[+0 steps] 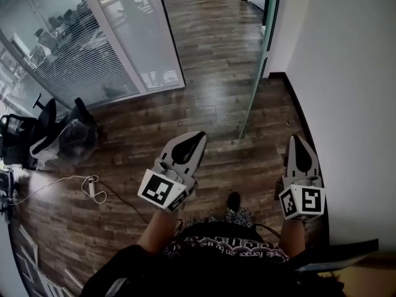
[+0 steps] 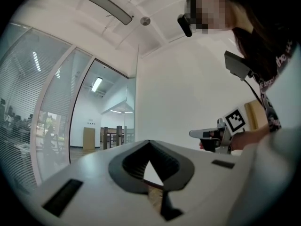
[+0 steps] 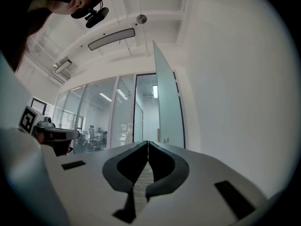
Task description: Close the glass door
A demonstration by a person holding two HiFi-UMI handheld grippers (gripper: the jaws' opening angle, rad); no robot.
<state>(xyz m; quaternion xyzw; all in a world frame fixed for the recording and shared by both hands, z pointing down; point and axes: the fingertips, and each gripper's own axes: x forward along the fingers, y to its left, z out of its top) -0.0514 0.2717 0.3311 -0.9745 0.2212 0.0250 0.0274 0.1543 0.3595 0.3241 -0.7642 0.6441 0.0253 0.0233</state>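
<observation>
The glass door [image 1: 257, 73] stands open, edge-on to me, its foot on the wood floor just ahead between my two grippers and close to the white wall at the right. In the right gripper view the glass door [image 3: 165, 107] rises straight ahead as a tall frosted pane. The left gripper view shows the glass door [image 2: 133, 107] as a thin upright edge. My left gripper [image 1: 200, 135] is held level to the door's left, shut and empty. My right gripper [image 1: 298, 137] is held level near the wall, shut with nothing in it. Neither touches the door.
A glass partition with blinds [image 1: 93, 48] runs along the left. Office chairs and a bag [image 1: 62, 135] stand by it, and a cable with a small white device [image 1: 91, 185] lies on the floor. A white wall [image 1: 346, 73] closes the right side. A corridor continues beyond.
</observation>
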